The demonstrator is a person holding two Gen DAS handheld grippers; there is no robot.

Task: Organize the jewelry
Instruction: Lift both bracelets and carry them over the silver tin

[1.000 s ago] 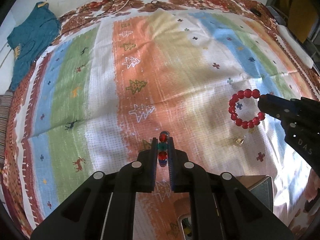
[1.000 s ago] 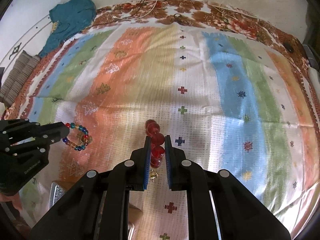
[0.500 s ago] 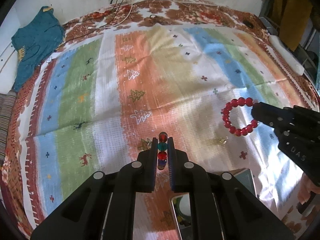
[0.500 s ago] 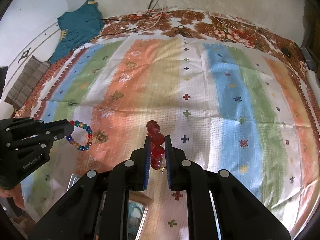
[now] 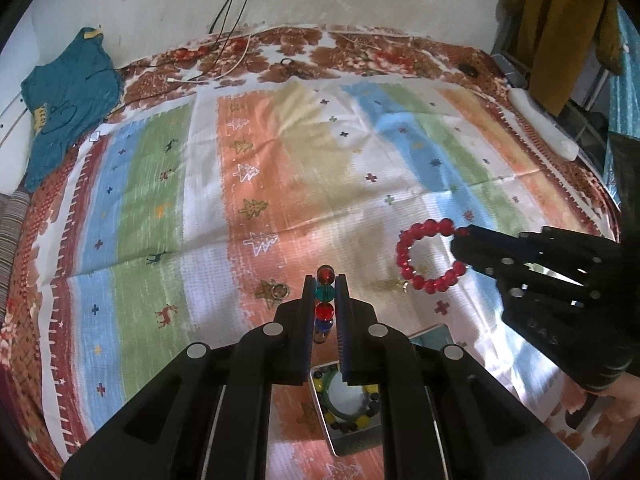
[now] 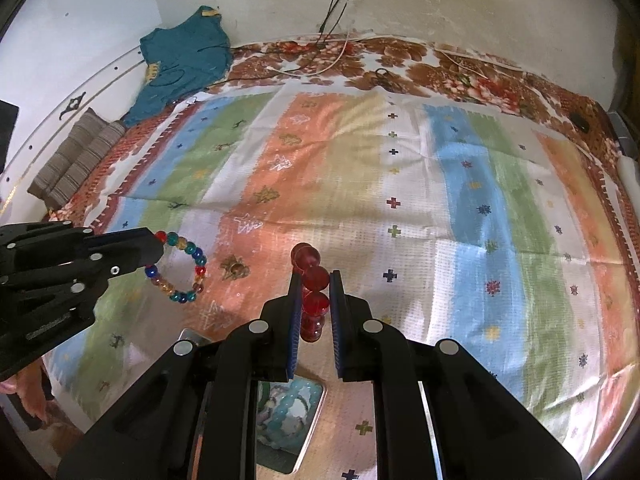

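Observation:
My left gripper point(image 5: 325, 280) is shut on a multicolour bead bracelet point(image 5: 324, 292) and holds it above the striped cloth; the bracelet also shows in the right wrist view point(image 6: 186, 268), hanging from the left gripper point(image 6: 158, 246). My right gripper point(image 6: 313, 280) is shut on a red bead bracelet point(image 6: 314, 292); its ring shows in the left wrist view point(image 5: 428, 256), held by the right gripper point(image 5: 460, 240). A metal tray point(image 5: 344, 440) below the left gripper holds a green bangle and dark beads. A second tray point(image 6: 280, 460) with pale blue beads lies below the right gripper.
A small ring point(image 5: 280, 290) and a gold earring point(image 5: 402, 286) lie on the striped cloth point(image 5: 280, 184). A teal garment point(image 5: 64, 100) lies far left, cables point(image 5: 224, 60) at the back, a white object point(image 5: 544, 124) at the right edge.
Both grippers have risen and drawn back with their bracelets still held. The trays have come into view below them.

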